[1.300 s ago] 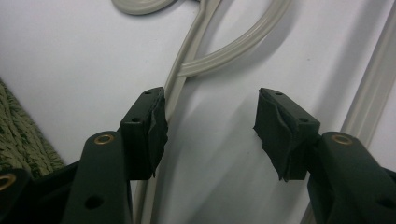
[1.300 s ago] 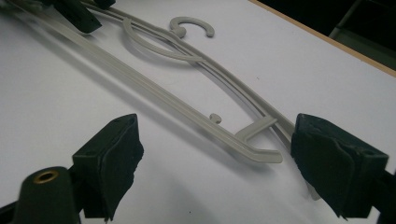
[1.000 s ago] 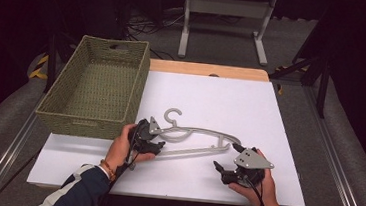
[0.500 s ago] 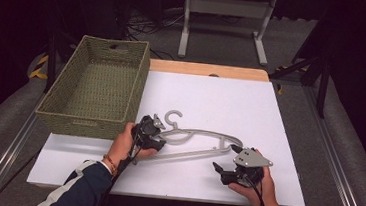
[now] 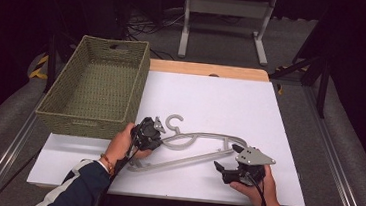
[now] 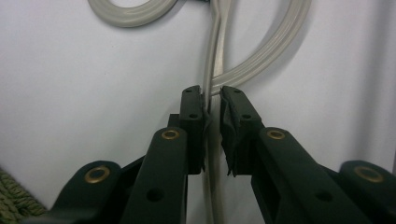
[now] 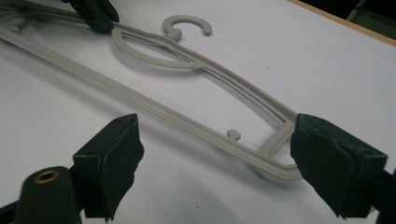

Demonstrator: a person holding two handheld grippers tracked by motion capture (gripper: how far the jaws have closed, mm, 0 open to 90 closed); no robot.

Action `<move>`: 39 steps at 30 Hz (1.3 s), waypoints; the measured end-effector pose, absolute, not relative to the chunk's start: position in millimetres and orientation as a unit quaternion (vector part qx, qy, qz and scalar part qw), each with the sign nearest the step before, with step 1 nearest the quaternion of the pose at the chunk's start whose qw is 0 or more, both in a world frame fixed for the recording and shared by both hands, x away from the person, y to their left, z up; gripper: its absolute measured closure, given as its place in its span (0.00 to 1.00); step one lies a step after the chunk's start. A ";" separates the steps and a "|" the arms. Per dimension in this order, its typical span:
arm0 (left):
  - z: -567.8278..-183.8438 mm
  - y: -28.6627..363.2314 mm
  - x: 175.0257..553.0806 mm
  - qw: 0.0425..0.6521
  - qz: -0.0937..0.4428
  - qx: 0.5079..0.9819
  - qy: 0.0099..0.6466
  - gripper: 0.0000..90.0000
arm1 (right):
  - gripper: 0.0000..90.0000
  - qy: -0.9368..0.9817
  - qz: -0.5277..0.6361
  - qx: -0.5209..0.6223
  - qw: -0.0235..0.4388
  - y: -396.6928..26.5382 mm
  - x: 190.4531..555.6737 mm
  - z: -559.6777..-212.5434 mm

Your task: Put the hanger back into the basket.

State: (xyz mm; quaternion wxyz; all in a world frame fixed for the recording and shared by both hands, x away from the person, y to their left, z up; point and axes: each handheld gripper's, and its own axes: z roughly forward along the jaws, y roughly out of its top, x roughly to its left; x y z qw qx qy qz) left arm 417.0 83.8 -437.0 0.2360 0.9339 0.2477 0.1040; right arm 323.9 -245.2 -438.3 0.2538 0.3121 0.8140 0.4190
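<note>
The left gripper (image 5: 152,133), at lower left of the high view, has just been closing its jaws. They now pinch the grey hanger (image 5: 201,157) bar between them.

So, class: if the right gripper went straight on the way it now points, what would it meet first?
Most likely the grey hanger: its looped end lies between the open fingers of the right gripper, just ahead on the white table. Depth is hard to judge.

The hanger (image 5: 202,150) is light grey, the tabletop (image 5: 211,105) white, the woven basket (image 5: 97,88) green, both claws black.
</note>
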 end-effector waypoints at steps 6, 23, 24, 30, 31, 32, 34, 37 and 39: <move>-434.8 81.0 422.3 0.209 0.085 0.946 0.234 0.82 | 0.18 0.817 0.415 0.317 0.244 -246.0 326.6 -439.6; -433.4 71.7 422.9 0.188 0.089 0.954 0.217 0.90 | 0.18 0.821 0.410 0.322 0.231 -245.2 328.3 -440.9; -433.6 71.9 421.8 0.189 0.092 0.953 0.217 0.90 | 0.18 0.821 0.410 0.322 0.231 -245.3 328.4 -440.9; -438.1 71.6 412.2 0.216 0.151 0.943 0.204 0.91 | 0.18 0.813 0.417 0.326 0.240 -250.3 328.5 -437.2; -438.7 70.9 411.3 0.215 0.159 0.941 0.205 0.91 | 0.18 0.811 0.418 0.328 0.242 -250.9 328.2 -436.6; -439.6 70.7 411.4 0.226 0.167 0.938 0.203 0.91 | 0.18 0.811 0.420 0.327 0.245 -251.4 328.2 -436.2; -439.2 71.1 410.2 0.235 0.179 0.934 0.202 0.91 | 0.18 0.808 0.420 0.328 0.251 -252.0 327.3 -435.2; -436.5 72.1 407.2 0.250 0.201 0.925 0.203 0.91 | 0.18 0.806 0.420 0.326 0.259 -252.5 326.5 -434.0; -433.4 73.4 404.9 0.262 0.216 0.918 0.202 0.91 | 0.18 0.804 0.421 0.325 0.264 -252.8 325.9 -433.3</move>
